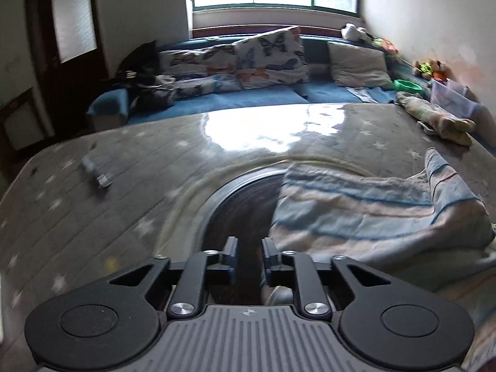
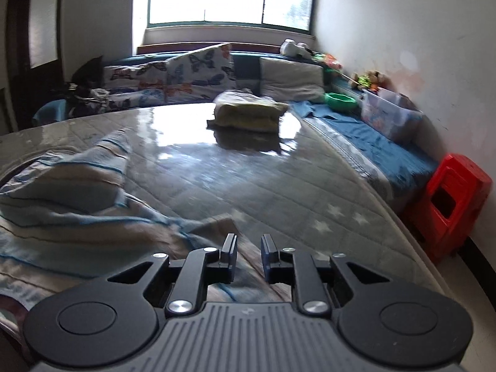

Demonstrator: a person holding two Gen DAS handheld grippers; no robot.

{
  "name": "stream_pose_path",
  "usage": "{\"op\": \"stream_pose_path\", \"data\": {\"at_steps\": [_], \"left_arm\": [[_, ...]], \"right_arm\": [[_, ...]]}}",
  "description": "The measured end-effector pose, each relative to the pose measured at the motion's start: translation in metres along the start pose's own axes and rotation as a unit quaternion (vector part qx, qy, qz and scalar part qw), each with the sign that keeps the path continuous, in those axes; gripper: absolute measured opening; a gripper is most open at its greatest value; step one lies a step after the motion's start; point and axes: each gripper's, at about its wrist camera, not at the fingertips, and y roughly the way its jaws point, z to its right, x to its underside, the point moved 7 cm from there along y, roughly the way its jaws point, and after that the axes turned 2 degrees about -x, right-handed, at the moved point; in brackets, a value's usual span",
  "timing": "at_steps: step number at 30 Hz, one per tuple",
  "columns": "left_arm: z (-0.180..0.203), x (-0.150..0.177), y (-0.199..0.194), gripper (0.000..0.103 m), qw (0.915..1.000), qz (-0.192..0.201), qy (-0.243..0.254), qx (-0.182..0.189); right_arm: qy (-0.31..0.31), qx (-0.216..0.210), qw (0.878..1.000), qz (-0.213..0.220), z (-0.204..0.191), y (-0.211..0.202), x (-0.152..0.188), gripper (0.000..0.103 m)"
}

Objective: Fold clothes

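Striped in pale blue and beige, the garment (image 2: 71,198) lies rumpled and unfolded on the counter (image 2: 248,179), so I judge most of the folding is left; a folded pile (image 2: 248,110) sits at the far edge. My left gripper (image 1: 250,255) hovers beside the cloth, my right gripper (image 2: 249,252) over its hem, both jaws narrowly parted, holding nothing.

one striped garment (image 2: 71,192), one folded pile (image 2: 248,111), one red stool (image 2: 449,204), one green bowl (image 2: 340,100).
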Motion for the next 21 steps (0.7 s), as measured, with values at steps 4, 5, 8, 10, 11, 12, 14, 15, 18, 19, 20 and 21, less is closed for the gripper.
{"op": "stream_pose_path", "data": {"at_steps": [4,5,8,10,11,12,14,15,18,19,20,21], "left_arm": [[0.020,-0.016,0.030,0.053,0.9994,0.002,0.033,0.008],[0.023,-0.019,0.037,0.053,0.9992,0.001,0.040,0.006],[0.031,-0.026,0.062,0.055,0.9984,-0.012,0.053,0.012],[0.032,-0.026,0.077,0.055,0.9982,-0.026,0.052,0.013],[0.032,-0.026,0.080,0.055,0.9981,-0.029,0.050,0.019],[0.032,-0.026,0.082,0.055,0.9981,-0.029,0.049,0.024],[0.033,-0.026,0.084,0.042,0.9978,-0.030,0.047,0.037],[0.035,-0.026,0.084,0.033,0.9972,-0.030,0.048,0.050],[0.036,-0.024,0.079,0.008,0.9969,-0.021,0.057,0.051],[0.035,-0.023,0.076,0.003,0.9973,-0.015,0.060,0.040],[0.032,-0.023,0.071,0.002,0.9978,-0.008,0.060,0.027],[0.028,-0.023,0.067,0.002,0.9982,-0.002,0.058,0.016]], "right_arm": [[-0.019,-0.026,0.999,-0.001,-0.021,0.013,-0.010,0.020],[-0.023,-0.030,0.999,-0.002,-0.025,0.016,-0.012,0.023],[-0.035,-0.039,0.999,-0.005,-0.034,0.027,-0.021,0.026],[-0.043,-0.047,0.998,-0.007,-0.041,0.036,-0.026,0.026],[-0.047,-0.051,0.998,-0.009,-0.044,0.039,-0.028,0.026],[-0.051,-0.055,0.997,-0.010,-0.047,0.043,-0.030,0.026],[-0.058,-0.063,0.996,-0.014,-0.053,0.050,-0.034,0.026],[-0.062,-0.067,0.996,-0.015,-0.056,0.054,-0.036,0.026],[-0.073,-0.078,0.994,-0.020,-0.065,0.065,-0.041,0.026],[-0.076,-0.082,0.993,-0.022,-0.068,0.069,-0.043,0.026],[-0.080,-0.086,0.993,-0.023,-0.071,0.072,-0.044,0.026],[-0.083,-0.088,0.992,-0.025,-0.073,0.073,-0.044,0.026]]}}
